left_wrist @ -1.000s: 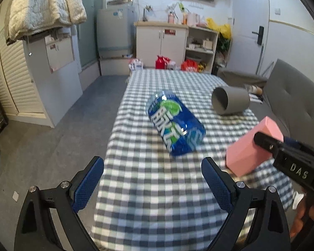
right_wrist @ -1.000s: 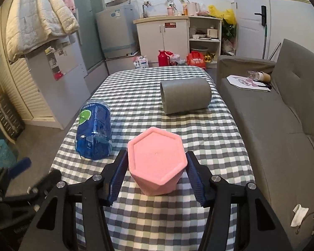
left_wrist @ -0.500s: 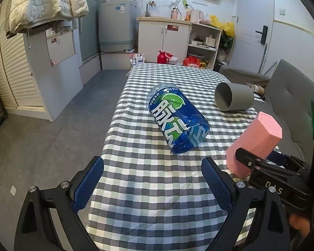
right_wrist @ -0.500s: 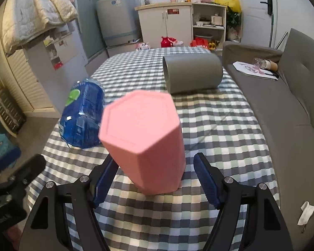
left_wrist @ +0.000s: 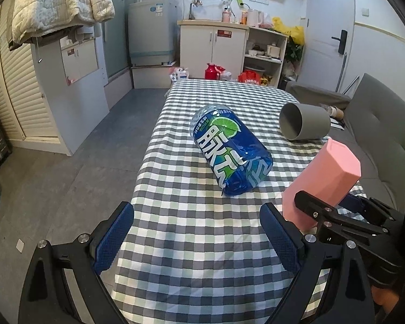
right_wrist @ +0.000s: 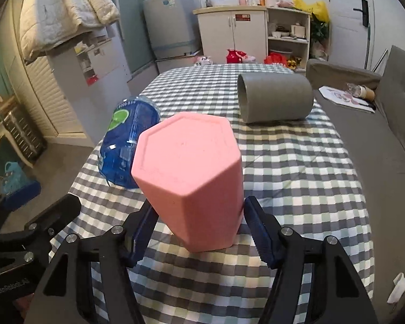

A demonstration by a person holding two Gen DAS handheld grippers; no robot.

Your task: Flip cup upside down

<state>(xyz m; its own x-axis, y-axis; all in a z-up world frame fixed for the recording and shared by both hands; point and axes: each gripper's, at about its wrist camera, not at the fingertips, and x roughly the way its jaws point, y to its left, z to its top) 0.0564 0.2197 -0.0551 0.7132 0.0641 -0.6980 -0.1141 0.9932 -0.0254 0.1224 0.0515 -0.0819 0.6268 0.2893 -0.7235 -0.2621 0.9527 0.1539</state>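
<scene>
Blue-padded fingers point(right_wrist: 143, 229) of the right gripper point(right_wrist: 199, 226) clamped the pink hexagonal cup point(right_wrist: 191, 175) near its lower end, closed base tilted toward the camera, seemingly just above the checked tablecloth point(right_wrist: 297, 162). Beyond lay a blue bottle point(right_wrist: 127, 140) and grey cup point(right_wrist: 275, 100). Left gripper point(left_wrist: 197, 232) gaped wide, holding nothing.

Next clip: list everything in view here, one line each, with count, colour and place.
Hexagonal cup: 1, pink, tilted, held by right gripper.
Bottle pack: 1, blue, lying mid-table.
Cylindrical cup: 1, grey, on its side, far right of table.
Tablecloth: 1, grey-white check, covering table.
Sofa: 1, grey, right of table.
Flask: 1, red, beyond table.
Left gripper: 1, black, blue fingers, open, empty.
Right gripper: 1, black, blue fingers, gripping cup.
</scene>
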